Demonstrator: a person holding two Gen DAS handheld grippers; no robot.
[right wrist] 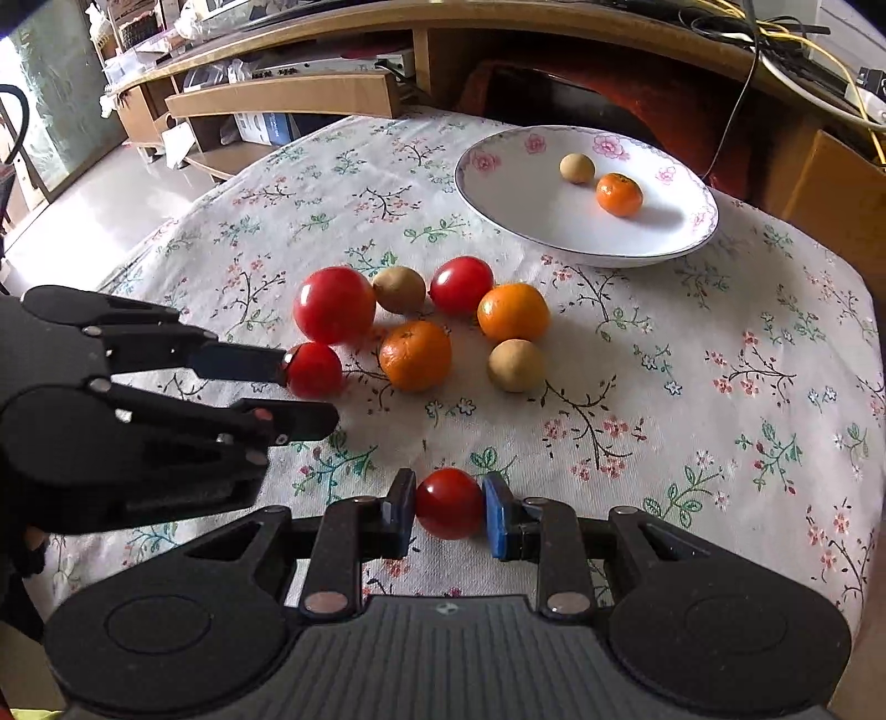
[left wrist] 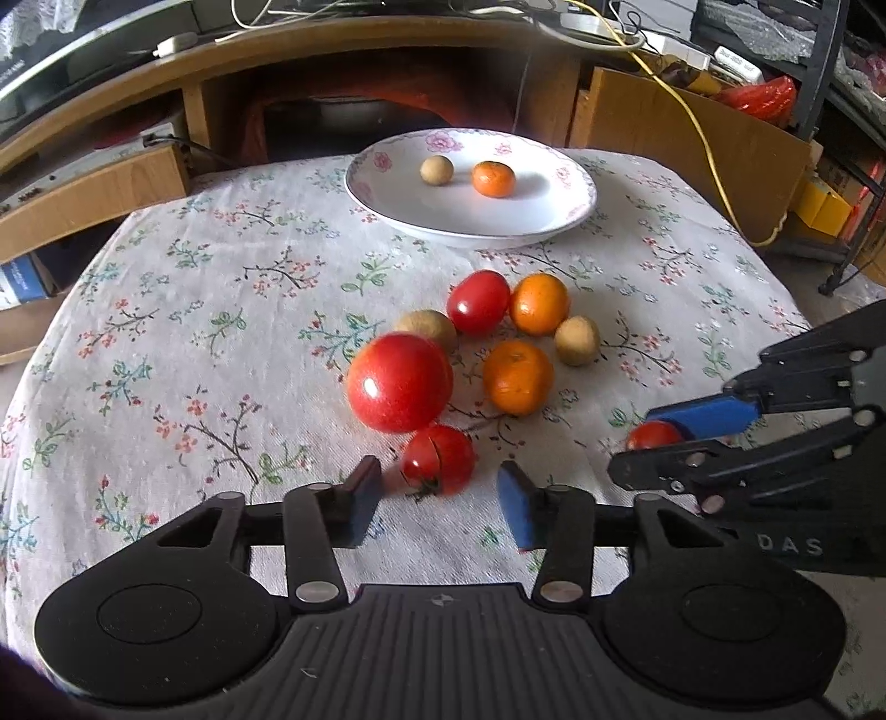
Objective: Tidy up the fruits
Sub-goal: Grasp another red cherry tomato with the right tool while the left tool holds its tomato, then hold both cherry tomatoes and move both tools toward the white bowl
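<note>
On the floral cloth lies a cluster of fruit: a large red tomato (left wrist: 398,382), a smaller red one (left wrist: 477,302), two tangerines (left wrist: 539,303) and two brown round fruits (left wrist: 577,348). My left gripper (left wrist: 440,490) stands open, and a small red tomato (left wrist: 437,459) sits on the cloth between its pads without touching them. My right gripper (right wrist: 448,507) is shut on another small red tomato (right wrist: 448,498), held near the table's front. A white flowered plate (left wrist: 470,235) at the back holds one brown fruit (left wrist: 436,169) and one tangerine (left wrist: 493,178).
A wooden desk (left wrist: 332,50) with shelves and cables stands behind the table. A yellow cable (left wrist: 703,133) hangs at the back right. The cloth (right wrist: 720,415) to the right of the fruit cluster is bare. The left gripper (right wrist: 302,393) reaches in from the left of the right wrist view.
</note>
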